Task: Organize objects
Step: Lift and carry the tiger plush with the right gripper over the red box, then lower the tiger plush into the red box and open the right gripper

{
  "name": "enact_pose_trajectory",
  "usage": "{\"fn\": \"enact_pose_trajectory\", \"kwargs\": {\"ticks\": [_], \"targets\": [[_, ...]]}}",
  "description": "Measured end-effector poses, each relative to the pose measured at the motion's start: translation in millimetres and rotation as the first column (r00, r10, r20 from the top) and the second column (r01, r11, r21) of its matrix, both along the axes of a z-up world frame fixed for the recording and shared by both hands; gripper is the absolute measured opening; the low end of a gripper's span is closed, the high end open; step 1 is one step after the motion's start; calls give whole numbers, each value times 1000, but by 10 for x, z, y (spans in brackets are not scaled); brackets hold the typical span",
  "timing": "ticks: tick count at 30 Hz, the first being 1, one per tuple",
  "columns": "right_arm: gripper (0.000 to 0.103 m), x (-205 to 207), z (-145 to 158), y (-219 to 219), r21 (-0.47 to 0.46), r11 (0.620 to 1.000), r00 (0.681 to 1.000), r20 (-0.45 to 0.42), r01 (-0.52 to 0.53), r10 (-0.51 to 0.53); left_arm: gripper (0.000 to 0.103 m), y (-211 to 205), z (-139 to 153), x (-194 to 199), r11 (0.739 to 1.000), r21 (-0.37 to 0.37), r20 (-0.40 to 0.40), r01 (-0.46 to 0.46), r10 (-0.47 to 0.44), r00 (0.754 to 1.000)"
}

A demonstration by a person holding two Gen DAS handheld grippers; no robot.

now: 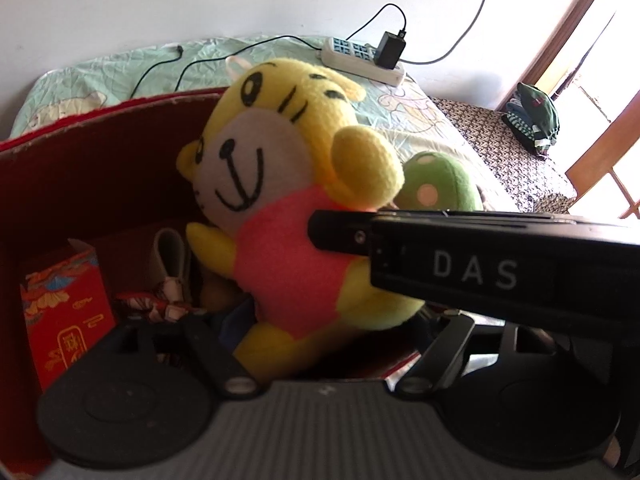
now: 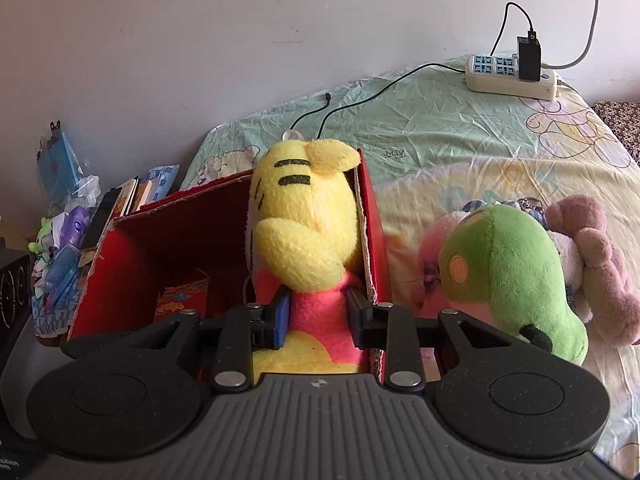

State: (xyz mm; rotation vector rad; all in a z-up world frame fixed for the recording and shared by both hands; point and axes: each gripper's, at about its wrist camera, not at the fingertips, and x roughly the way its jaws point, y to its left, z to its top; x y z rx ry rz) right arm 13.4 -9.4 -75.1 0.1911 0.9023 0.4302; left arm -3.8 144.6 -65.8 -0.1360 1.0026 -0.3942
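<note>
I can read "DAS" in pale capitals on the black bar of my right gripper [image 1: 476, 270], which crosses the right of the left wrist view. The small red packet [image 1: 66, 312] at the near left inside the box bears gold characters too blurred for me to make out.

left tongs [image 1: 320, 344] fingertips hidden, box [image 1: 100, 152] cropped

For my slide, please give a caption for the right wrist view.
Right gripper shut on yellow tiger plush at red box.
</note>
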Motion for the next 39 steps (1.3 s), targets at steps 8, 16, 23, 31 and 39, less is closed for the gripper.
{"fn": "enact_pose_trajectory", "kwargs": {"ticks": [8, 16, 23, 31, 39], "targets": [[35, 0, 7, -14, 27, 999, 1000, -21, 18, -17, 86, 8, 9, -43, 999, 20, 3, -33, 33, 999], [40, -40, 73, -4, 52, 999, 1000, -14, 2, -1, 88, 62, 99, -146, 998, 36, 35, -43, 42, 998], [40, -82, 122, 37, 36, 999, 1000, 10, -3, 2, 89, 164, 195, -240, 998, 32, 53, -57, 55, 997], [40, -71, 90, -35, 22, 998, 999, 1, 52, -52, 96, 209, 365, -376, 999, 29, 120, -39, 35, 992], [39, -172, 100, -69, 42, 996, 997, 5, 80, -80, 96, 224, 424, -386, 997, 66, 128, -44, 35, 991]]}}
